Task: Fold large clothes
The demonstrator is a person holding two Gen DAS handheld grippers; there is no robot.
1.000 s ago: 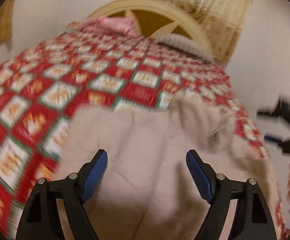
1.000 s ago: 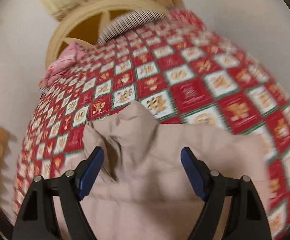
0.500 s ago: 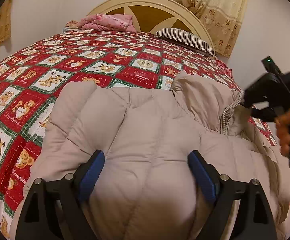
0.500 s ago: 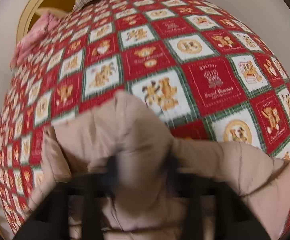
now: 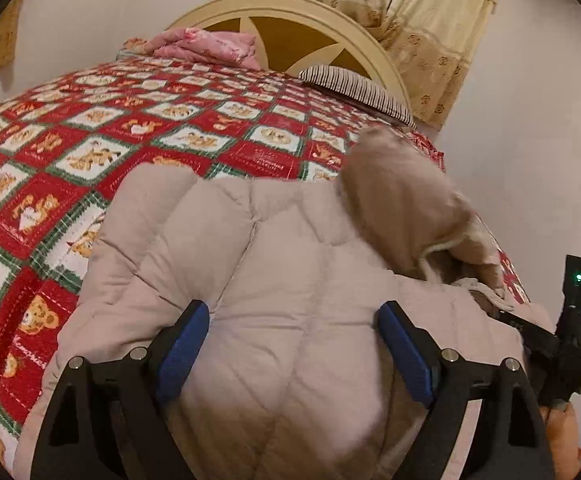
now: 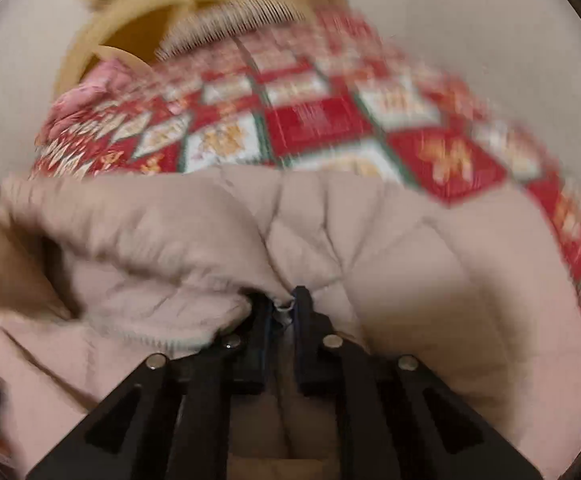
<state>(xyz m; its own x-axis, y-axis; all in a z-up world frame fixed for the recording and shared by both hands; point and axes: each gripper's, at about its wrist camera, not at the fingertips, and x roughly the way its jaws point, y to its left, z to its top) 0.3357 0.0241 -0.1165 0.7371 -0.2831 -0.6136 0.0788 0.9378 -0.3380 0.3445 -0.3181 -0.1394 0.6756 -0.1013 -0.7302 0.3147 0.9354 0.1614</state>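
A beige quilted puffer jacket (image 5: 290, 280) lies on the bed, back side up, with its hood (image 5: 402, 200) lifted at the right. My left gripper (image 5: 294, 344) is open and hovers just over the jacket's back. In the right wrist view, my right gripper (image 6: 284, 308) is shut on the jacket's edge (image 6: 210, 280) near its zipper, with fabric bunched up on the left. The right gripper also shows in the left wrist view (image 5: 546, 340) at the jacket's right side.
The bed has a red, green and white patchwork cover with bear prints (image 5: 130, 152). A cream headboard (image 5: 290, 12), a pink bundle of cloth (image 5: 210, 46) and a striped pillow (image 5: 354, 88) are at the far end. A curtain (image 5: 430, 20) hangs behind, with a white wall to the right.
My right gripper went from open above the jacket to shut on its edge by the zipper, and the hood side has lifted. My left gripper stayed open and moved lower over the jacket's back.
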